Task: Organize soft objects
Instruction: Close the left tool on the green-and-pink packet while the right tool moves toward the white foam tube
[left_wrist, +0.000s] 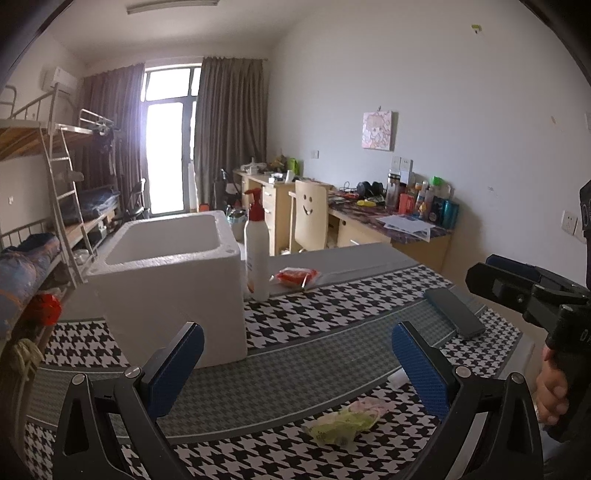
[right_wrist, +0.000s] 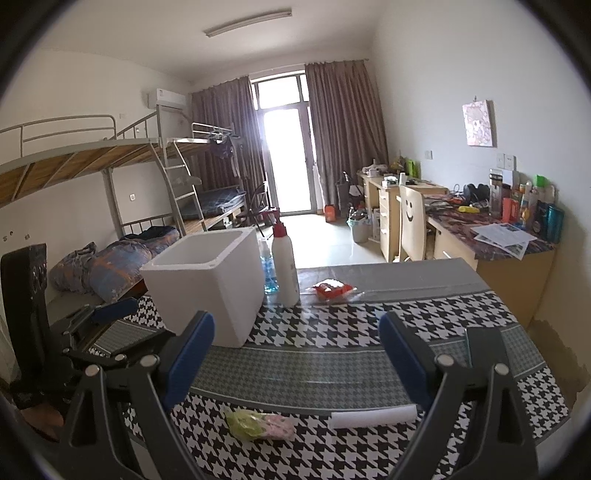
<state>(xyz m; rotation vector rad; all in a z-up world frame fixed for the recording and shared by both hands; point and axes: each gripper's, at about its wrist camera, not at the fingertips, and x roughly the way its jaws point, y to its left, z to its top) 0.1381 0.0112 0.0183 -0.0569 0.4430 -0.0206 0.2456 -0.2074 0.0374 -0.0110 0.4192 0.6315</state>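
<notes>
Crumpled green-pink soft bundle (right_wrist: 260, 424), flat on tbl.

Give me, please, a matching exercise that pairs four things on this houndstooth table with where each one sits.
Things:
1. foam box
2. pump bottle
3. red packet
4. green and pink soft bundle

Places:
A. nearest the grippers, at the table's near edge
B. far side, right of the pump bottle
C. left part of the table
D. just right of the foam box

Pairs: 1-C, 2-D, 3-B, 4-A
</notes>
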